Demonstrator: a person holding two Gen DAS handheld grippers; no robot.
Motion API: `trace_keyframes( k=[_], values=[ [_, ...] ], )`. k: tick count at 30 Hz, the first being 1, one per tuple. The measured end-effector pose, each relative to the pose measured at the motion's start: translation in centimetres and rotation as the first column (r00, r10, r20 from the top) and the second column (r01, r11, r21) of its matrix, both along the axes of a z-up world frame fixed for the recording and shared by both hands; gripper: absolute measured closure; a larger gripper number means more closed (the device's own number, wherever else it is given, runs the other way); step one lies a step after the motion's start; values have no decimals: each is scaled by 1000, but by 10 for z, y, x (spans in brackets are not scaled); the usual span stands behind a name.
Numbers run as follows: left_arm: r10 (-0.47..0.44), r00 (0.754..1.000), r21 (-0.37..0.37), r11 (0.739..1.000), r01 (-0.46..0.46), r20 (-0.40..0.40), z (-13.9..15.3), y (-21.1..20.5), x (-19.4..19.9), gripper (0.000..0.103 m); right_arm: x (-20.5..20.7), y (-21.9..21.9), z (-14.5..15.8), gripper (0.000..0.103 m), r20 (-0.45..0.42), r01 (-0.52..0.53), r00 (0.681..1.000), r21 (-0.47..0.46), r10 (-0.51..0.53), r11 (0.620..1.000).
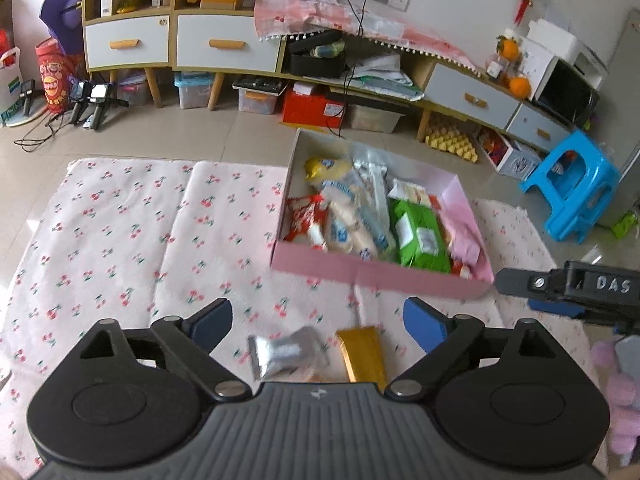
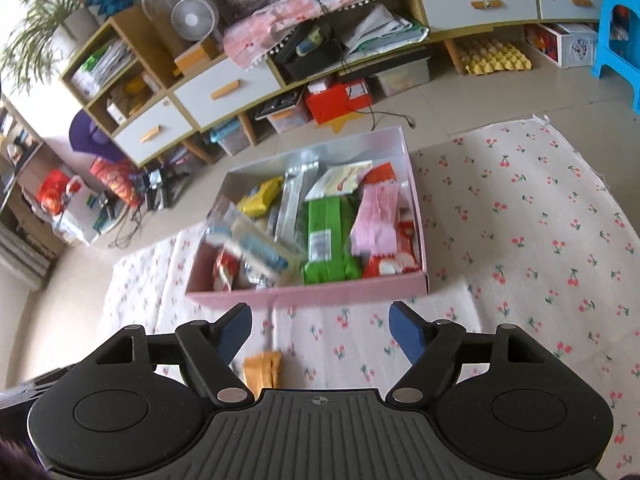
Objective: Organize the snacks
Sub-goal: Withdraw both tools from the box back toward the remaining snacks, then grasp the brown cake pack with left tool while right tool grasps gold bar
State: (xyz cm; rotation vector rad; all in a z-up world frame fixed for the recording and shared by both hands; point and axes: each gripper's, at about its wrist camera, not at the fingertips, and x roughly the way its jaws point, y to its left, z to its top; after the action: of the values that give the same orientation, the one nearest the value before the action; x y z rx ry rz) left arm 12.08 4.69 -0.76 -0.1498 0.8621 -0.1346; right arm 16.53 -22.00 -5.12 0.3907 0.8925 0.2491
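1. Far left in the left wrist view, a cherry-print cloth (image 1: 132, 236) lies spread over the tiled floor (image 1: 208, 136).
2. The left hand-held gripper (image 1: 318, 322) hovers low over that cloth, its blue-padded fingers (image 1: 212, 320) wide apart and holding nothing.
3. Between those fingers, on the cloth, lie a silver snack packet (image 1: 286, 354) and, just right of it, a gold snack packet (image 1: 362, 354); the two sit close together, and both are blurred.
4. Beyond them, toward the right, stands the pink box (image 1: 360, 270) on the cloth, packed with snacks: a red-and-white packet (image 1: 306, 216) at its left side, pale blue-printed packets (image 1: 352, 220) in the middle, a green packet (image 1: 418, 236) right of those, and a pink packet (image 1: 462, 232) at the right wall.
5. At the right edge of this view, the right hand-held gripper (image 1: 516, 284) reaches in near the box's right corner.
6. In the right wrist view, its fingers (image 2: 408, 330) are spread apart and empty, aimed at the box's near wall; the gold packet shows at lower left.
7. A blue stool (image 1: 572, 192) stands on the floor, well right of the box.
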Motion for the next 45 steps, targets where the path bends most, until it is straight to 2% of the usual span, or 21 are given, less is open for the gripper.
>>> trace_keyframes(
  k=[2, 7, 14, 17, 21, 26, 31, 33, 39, 43, 45],
  values=[
    [-2, 1000, 15, 1000, 2, -6, -3, 2, -6, 8, -8, 2, 0, 21, 3, -11, 1000, -4, 11, 1000],
    [11, 1000, 36, 999, -10, -8, -9, 6, -20, 5, -24, 9, -4, 20, 8, -45, 999, -26, 45, 999],
    [11, 1000, 96, 995, -13, 27, -25, 11, -36, 1, -42, 22, -12, 14, 49, -103, 993, -69, 106, 992],
    [-25, 999, 146, 989, 21, 23, -34, 11, -38, 1, -43, 30, -14, 14, 52, -153, 986, -102, 159, 983],
    [-87, 996, 200, 977, 78, 37, -45, 11, -43, 1, -45, 36, -17, 14, 71, -166, 981, -152, 179, 974],
    [-160, 986, 216, 965, 147, 41, -59, 8, -46, 1, -46, 46, -25, 13, 64, -199, 974, -208, 216, 958],
    [-259, 965, 238, 940, 244, 35, -70, -3, -47, 2, -48, 55, -31, 13, 68, -215, 968, -257, 240, 942],
    [-294, 955, 234, 931, 279, 31, -73, -6, -46, 4, -48, 56, -34, 13, 63, -219, 968, -257, 243, 941],
    [-344, 939, 232, 914, 333, 10, -84, -14, -45, 22, -45, 58, -42, 13, 43, -219, 971, -247, 237, 944],
    [-339, 941, 215, 920, 328, 17, -86, -11, -43, 27, -43, 60, -49, 13, 29, -216, 972, -269, 232, 939],
    [-335, 942, 206, 924, 323, 22, -84, -10, -42, 35, -43, 60, -53, 13, 18, -216, 973, -270, 230, 938]
  ],
)
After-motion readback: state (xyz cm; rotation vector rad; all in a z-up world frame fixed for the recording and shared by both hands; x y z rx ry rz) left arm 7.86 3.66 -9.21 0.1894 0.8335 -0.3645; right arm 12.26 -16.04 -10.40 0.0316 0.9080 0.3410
